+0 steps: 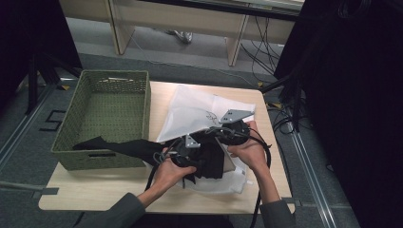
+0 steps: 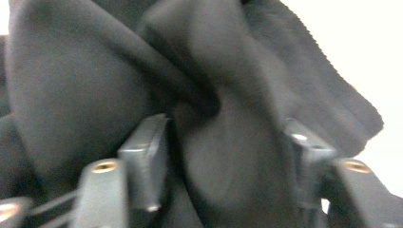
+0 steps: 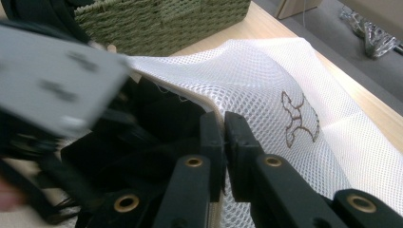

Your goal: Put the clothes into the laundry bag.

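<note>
Jaws of the right gripper (image 3: 223,156) are pressing together on the edge of the white mesh bag (image 3: 285,76), holding the opening of the bag up; in the high view this gripper (image 1: 223,130) is sitting over the middle of the bag (image 1: 190,107). The left gripper (image 2: 223,156) is standing with its jaws apart, and a thick fold of the black garment (image 2: 142,71) is lying between them; the pads are beside the cloth, and I cannot tell if they are squeezing it. In the high view the left gripper (image 1: 190,152) is close to the right one, at the mouth of the bag. The garment (image 1: 119,146) is stretching from the bag opening to the left, and its far end is hanging over the front wall of the green woven basket (image 1: 71,128). The basket is standing on the left part of the bench (image 1: 95,190), just beside the bag. The person's sleeves are coming in from the bottom edge.
</note>
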Demonstrator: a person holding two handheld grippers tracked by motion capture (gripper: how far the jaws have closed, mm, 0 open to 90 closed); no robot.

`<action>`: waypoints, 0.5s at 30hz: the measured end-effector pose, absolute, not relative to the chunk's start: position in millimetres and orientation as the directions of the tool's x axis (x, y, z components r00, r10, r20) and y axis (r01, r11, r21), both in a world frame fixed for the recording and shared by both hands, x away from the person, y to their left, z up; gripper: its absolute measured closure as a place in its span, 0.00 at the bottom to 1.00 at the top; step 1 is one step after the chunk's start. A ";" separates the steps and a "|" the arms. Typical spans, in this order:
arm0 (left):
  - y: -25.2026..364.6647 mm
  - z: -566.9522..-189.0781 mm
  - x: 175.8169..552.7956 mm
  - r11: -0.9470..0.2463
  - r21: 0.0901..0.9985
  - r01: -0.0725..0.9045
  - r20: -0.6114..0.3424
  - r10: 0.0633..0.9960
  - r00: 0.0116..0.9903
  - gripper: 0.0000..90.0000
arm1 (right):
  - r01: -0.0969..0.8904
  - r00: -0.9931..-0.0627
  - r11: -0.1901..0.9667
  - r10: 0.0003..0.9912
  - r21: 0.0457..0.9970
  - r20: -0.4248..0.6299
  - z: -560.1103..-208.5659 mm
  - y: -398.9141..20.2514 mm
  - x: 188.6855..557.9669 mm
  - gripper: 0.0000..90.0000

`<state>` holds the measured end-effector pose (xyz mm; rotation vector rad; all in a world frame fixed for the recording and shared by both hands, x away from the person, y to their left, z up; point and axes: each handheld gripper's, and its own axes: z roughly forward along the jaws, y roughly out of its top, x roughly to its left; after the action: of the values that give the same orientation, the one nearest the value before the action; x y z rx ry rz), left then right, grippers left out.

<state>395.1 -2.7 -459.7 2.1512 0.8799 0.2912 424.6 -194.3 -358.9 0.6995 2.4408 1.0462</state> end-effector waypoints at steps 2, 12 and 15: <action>10.0 -451.2 383.5 -0.483 0.735 0.476 -0.053 0.659 0.750 0.29 | 0.293 -0.793 0.594 0.589 0.749 -0.156 -358.9 -194.6 424.7 0.97; 23.6 -489.7 369.8 -0.566 0.680 0.467 0.009 0.643 0.766 0.26 | 0.297 -0.794 0.598 0.588 0.744 -0.155 -358.9 -192.5 424.4 0.97; 10.5 -501.6 383.8 -0.632 0.644 0.431 0.083 0.618 0.782 0.54 | 0.288 -0.797 0.602 0.582 0.745 -0.162 -359.0 -192.0 424.3 0.97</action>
<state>383.8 10.5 -501.6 2.3503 0.7761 0.3951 424.3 -192.0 -359.0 0.6977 2.4409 1.0349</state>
